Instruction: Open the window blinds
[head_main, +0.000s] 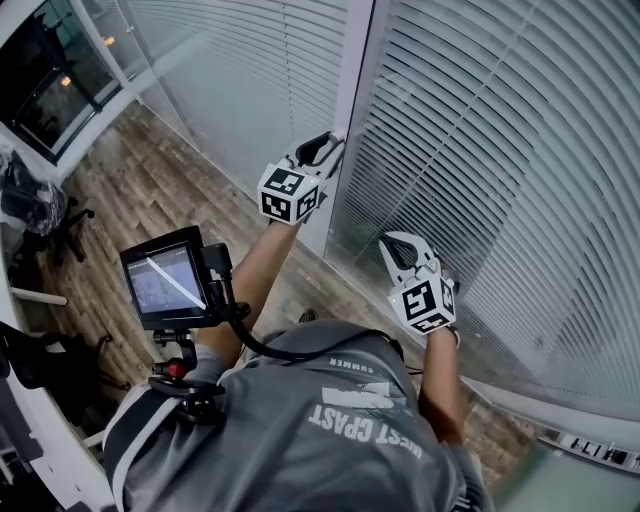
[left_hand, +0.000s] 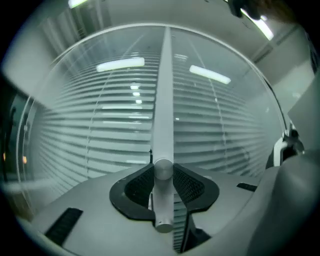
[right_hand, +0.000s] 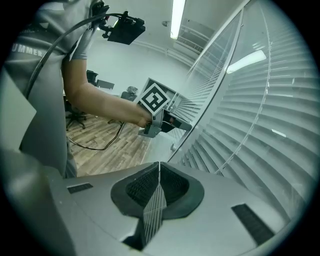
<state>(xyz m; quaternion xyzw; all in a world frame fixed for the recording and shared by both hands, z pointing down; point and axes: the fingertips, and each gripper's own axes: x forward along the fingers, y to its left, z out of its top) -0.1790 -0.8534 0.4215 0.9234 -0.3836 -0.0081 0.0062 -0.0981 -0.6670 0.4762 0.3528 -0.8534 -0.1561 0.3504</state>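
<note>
Standing close at window wall. White horizontal-slat window blinds (head_main: 500, 150) fill panes on both sides of a white upright frame post (head_main: 345, 110). Slats lie tilted over one another, and nothing shows through them.

Left gripper (head_main: 325, 148) is held level at the post, its marker cube facing the head camera. In the left gripper view its jaws (left_hand: 163, 175) are closed part-way on a pale grey round control rod (left_hand: 162, 100). The black ribbed pads (left_hand: 189, 184) press it from both sides, and the rod runs straight up in front of the slats (left_hand: 100, 130).

Right gripper (head_main: 400, 245) sits lower, pointing down toward the right-hand pane. Its tips meet with nothing between them (right_hand: 158, 180) (slats (right_hand: 260, 120) just beyond, contact not clear).

Small dark monitor on a bendy arm (head_main: 165, 280) at the person's chest. Wood-plank floor (head_main: 130, 190) below.
</note>
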